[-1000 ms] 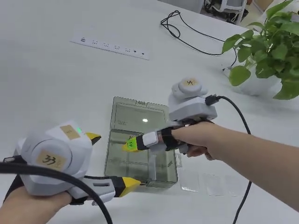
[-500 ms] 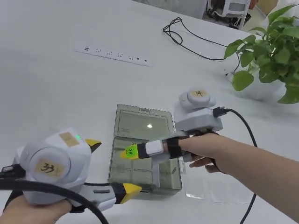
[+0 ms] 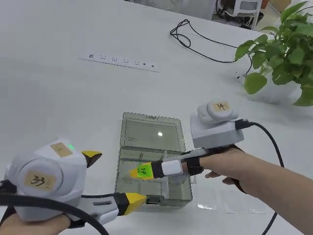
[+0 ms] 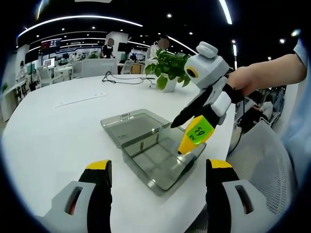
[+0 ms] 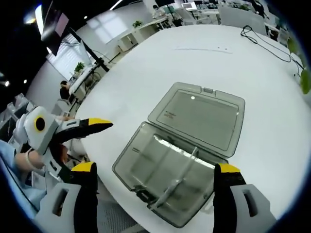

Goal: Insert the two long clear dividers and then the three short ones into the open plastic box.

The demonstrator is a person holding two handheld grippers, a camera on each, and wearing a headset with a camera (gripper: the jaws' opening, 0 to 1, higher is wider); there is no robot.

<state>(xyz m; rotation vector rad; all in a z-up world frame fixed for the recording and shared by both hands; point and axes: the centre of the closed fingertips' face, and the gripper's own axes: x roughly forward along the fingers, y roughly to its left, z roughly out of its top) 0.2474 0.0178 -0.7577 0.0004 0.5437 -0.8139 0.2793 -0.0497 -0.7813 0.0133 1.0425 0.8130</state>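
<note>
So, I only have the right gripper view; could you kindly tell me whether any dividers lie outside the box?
Observer: Yes, in the head view clear dividers lie flat on the table, just right of the plastic box.
Operator: Thank you. Where does the right tool sit?
Observer: The right tool hangs over the box, its green-labelled yellow tip pointing down into it.
Operator: And is the left tool open?
Observer: Yes, the left tool has its jaws wide apart, at the box's front left corner.
</note>
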